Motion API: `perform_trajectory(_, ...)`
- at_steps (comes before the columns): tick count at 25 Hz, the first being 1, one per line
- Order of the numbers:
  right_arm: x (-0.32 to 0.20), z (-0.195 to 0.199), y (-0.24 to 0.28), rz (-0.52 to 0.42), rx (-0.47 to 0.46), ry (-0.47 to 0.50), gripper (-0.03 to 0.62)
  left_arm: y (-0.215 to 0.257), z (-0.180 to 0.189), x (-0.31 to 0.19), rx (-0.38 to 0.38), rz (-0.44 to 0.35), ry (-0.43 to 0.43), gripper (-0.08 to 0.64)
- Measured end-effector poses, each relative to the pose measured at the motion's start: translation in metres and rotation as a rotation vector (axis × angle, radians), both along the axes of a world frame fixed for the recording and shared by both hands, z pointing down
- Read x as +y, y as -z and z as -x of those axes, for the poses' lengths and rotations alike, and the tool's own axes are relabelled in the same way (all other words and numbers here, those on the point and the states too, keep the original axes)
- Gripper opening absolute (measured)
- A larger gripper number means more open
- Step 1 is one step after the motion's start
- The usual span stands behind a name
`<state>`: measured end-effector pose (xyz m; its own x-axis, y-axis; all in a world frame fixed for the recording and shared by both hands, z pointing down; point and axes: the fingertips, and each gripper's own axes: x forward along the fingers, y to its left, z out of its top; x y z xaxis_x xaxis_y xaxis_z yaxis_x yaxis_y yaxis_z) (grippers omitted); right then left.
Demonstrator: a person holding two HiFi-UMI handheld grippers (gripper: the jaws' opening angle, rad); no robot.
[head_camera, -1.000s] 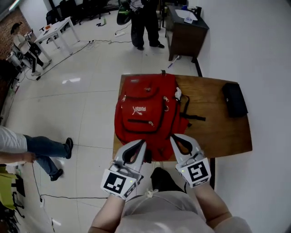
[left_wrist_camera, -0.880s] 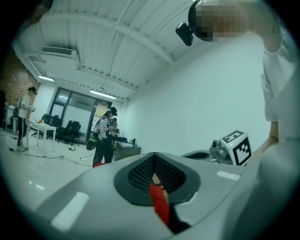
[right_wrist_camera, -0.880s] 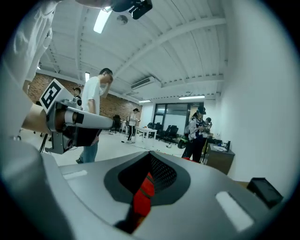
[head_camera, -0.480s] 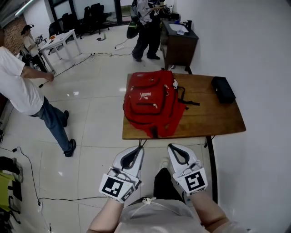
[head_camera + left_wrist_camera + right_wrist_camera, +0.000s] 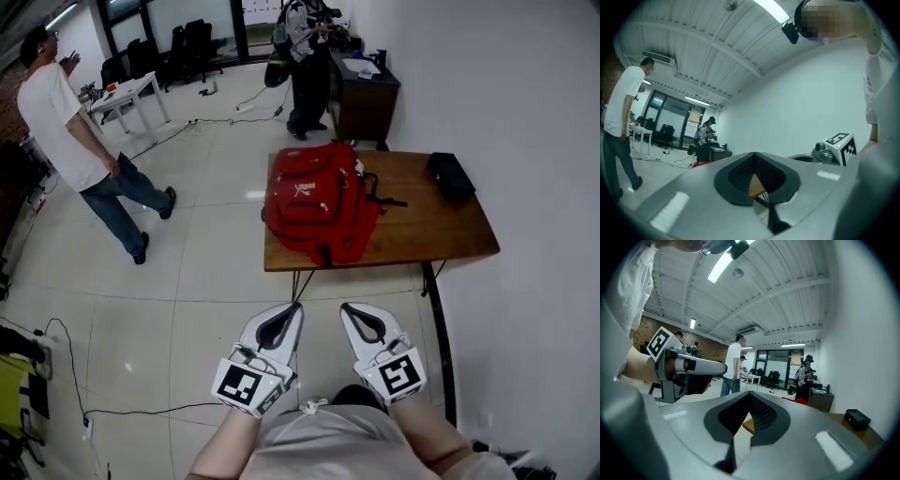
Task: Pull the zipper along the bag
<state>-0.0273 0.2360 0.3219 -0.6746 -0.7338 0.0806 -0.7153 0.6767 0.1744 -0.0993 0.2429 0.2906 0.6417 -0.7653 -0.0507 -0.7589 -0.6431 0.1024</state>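
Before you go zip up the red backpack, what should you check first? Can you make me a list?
1. Red backpack lying on the table: ok.
2. Left gripper empty, jaws together: ok.
3. Right gripper empty, jaws together: ok.
4. Grippers near the backpack: not ok, both are over the floor, short of the table.
5. Whether it is zipped open or shut: cannot tell, too small from here.

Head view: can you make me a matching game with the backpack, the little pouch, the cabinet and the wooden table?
Things:
1 backpack
2 pouch
3 cabinet
4 wooden table

Descriptions:
A black, at the table's far right corner
B red, lying on the table's left part
C dark, standing beyond the table's far edge
D brown, holding two things

Pairs: 1-B, 2-A, 3-C, 4-D
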Motion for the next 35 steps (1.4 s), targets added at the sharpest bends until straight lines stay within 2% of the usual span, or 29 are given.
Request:
perform_trajectory(6, 0.007, -0.003, -0.003, 0.072, -0.056, -0.038, 0.005, -0.008, 0.006, 0.008, -0.046, 0.024, 0.021, 0.006)
perform_trajectory(13, 0.02, -0.004, -0.002, 0.013, -0.012, -0.038, 0.005, -0.011, 0.001, 0.019, -0.029, 0.036, 0.002, 0.006)
perform_trajectory(35, 0.025, -0.008, -0.004, 0.016, 0.001, -0.04, 0.005, -0.023, -0.003, 0.022, -0.009, 0.069, -0.001, 0.006)
